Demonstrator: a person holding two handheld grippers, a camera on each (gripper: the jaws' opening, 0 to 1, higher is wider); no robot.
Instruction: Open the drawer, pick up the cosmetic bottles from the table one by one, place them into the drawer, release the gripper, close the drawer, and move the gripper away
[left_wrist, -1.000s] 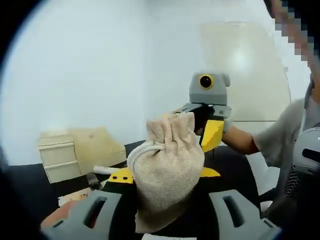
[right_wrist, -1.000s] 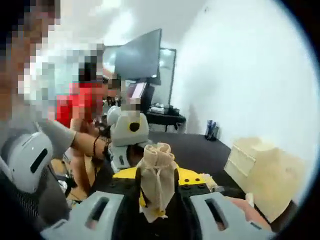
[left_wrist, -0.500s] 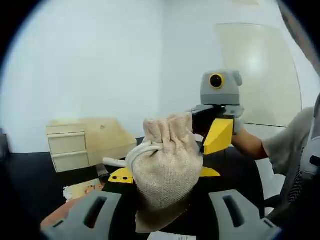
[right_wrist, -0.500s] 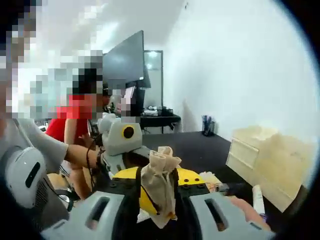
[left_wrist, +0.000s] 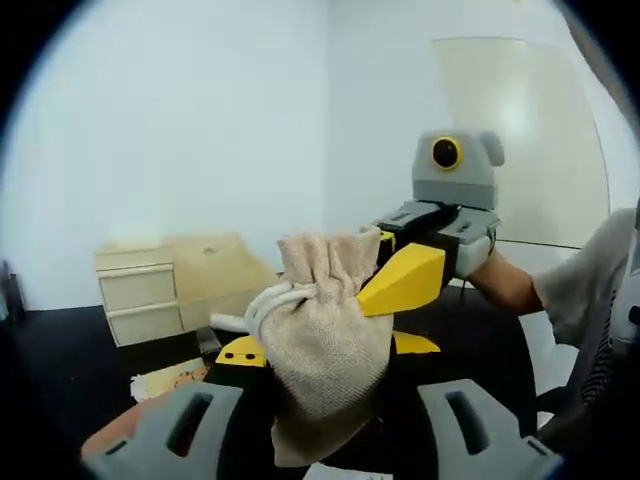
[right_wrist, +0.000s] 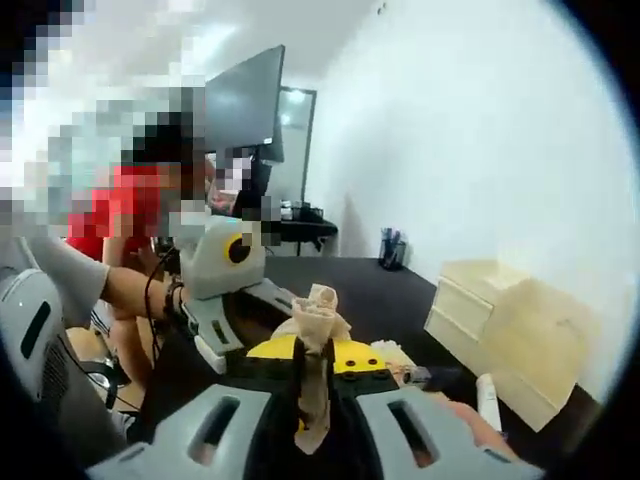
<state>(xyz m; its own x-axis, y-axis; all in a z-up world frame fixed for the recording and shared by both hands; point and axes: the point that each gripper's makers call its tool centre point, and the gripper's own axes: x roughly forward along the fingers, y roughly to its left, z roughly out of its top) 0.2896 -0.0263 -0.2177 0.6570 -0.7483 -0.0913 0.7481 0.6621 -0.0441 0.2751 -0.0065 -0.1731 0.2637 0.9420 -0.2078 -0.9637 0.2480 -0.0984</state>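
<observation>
A beige burlap pouch (left_wrist: 325, 335) with a white drawstring hangs in the air above the black table. My left gripper (left_wrist: 327, 348) is shut on its lower body. From the right, my right gripper (left_wrist: 365, 295) pinches the gathered neck with a yellow finger (left_wrist: 400, 280). In the right gripper view the pouch (right_wrist: 315, 325) stands edge-on between my right gripper (right_wrist: 310, 355), with the left gripper (right_wrist: 265, 335) reaching in from the left. A pale wooden drawer box (left_wrist: 150, 285) (right_wrist: 500, 335) stands with its drawers closed. A white cosmetic bottle (left_wrist: 228, 322) (right_wrist: 487, 392) lies near it.
The black table (left_wrist: 60, 370) carries a dark small item (left_wrist: 207, 342) and a printed card (left_wrist: 165, 380) beside the bottle. A person in red (right_wrist: 120, 215) stands behind the left gripper. A monitor (right_wrist: 240, 100) and a desk with a pen cup (right_wrist: 390, 248) are farther back.
Both cameras swung, shifting the background. The right gripper slid from the pouch's top to the side of its neck, jaw tilted lower. The pouch stays held.
</observation>
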